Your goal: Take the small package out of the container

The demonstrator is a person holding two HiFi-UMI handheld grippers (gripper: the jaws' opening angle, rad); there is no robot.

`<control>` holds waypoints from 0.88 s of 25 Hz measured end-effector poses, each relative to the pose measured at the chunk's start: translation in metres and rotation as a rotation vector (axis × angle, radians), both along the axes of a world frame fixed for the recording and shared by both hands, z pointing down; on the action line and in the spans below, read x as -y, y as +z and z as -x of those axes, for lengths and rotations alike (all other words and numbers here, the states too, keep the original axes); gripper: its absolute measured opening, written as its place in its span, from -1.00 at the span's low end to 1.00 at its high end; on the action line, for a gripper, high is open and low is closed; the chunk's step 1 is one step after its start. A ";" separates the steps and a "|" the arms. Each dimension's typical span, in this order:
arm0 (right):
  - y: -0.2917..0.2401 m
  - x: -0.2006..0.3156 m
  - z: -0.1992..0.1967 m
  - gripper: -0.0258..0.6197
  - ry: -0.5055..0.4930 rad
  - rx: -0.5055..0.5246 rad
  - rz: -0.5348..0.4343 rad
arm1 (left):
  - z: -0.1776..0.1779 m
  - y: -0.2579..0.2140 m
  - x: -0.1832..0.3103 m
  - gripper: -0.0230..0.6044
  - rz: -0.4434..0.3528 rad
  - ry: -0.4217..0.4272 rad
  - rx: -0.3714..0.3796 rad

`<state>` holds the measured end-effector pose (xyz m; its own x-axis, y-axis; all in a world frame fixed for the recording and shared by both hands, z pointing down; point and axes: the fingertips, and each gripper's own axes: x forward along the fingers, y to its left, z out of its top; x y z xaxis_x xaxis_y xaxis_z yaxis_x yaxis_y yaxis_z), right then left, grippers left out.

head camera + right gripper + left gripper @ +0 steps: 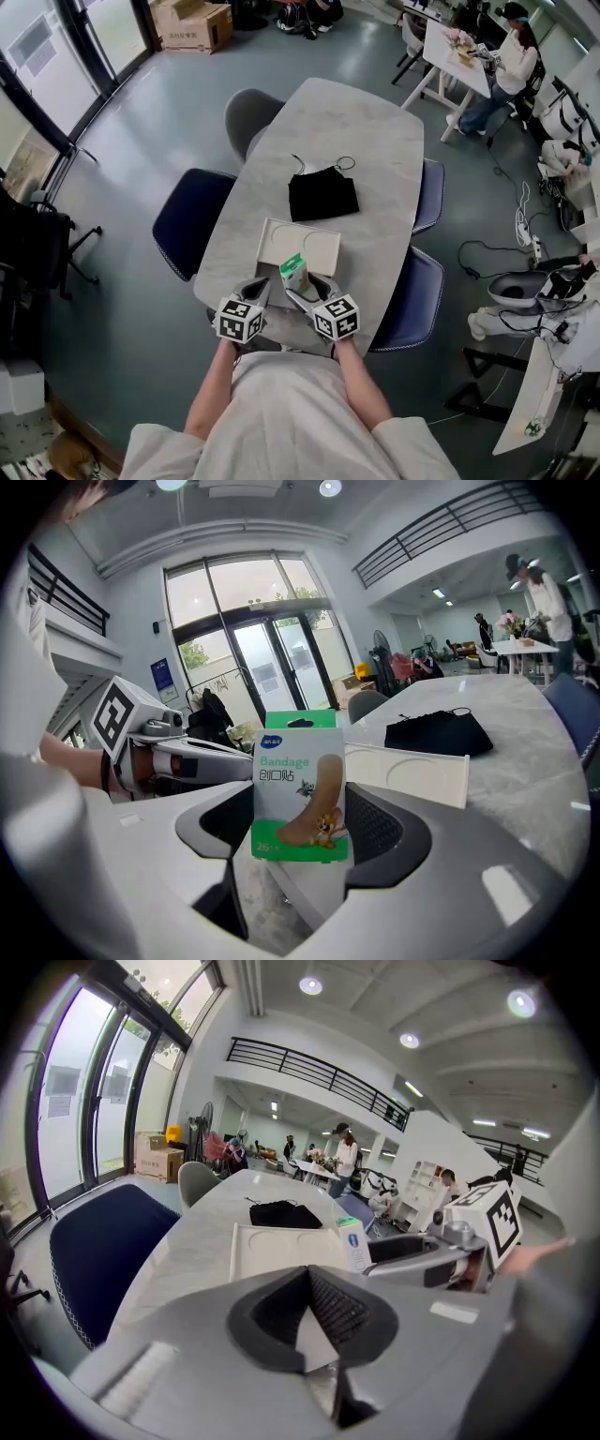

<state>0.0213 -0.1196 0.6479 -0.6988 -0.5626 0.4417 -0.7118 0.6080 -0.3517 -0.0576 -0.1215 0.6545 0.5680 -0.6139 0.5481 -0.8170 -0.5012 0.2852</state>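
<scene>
Closest in, at the near edge of the table (375, 159): left gripper (260, 287), jaws pressed together, nothing between them, tips near the near left corner of the container (274, 231). Just to its right, right gripper (302, 287), jaws pinching the small package (294, 273) by its sides. Green-and-white bandage box, upright, printed face toward that gripper's camera. Package at the container's near edge — whether clear of the rim, hard to tell. Container a shallow white tray with round recesses. Beyond it, toward the table's middle, black pouch (322, 195) lying flat, apart from the tray. Dark blue chair (417, 292) tucked at the table's right edge.
</scene>
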 end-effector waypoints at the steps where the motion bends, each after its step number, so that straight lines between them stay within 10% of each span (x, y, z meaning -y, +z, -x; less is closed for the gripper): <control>1: 0.000 0.000 0.001 -0.01 0.001 0.003 0.000 | 0.001 0.000 0.000 -0.76 0.001 0.001 0.000; 22: 0.003 0.006 -0.002 -0.01 0.022 0.025 0.025 | 0.001 0.001 0.003 -0.76 0.006 0.003 -0.006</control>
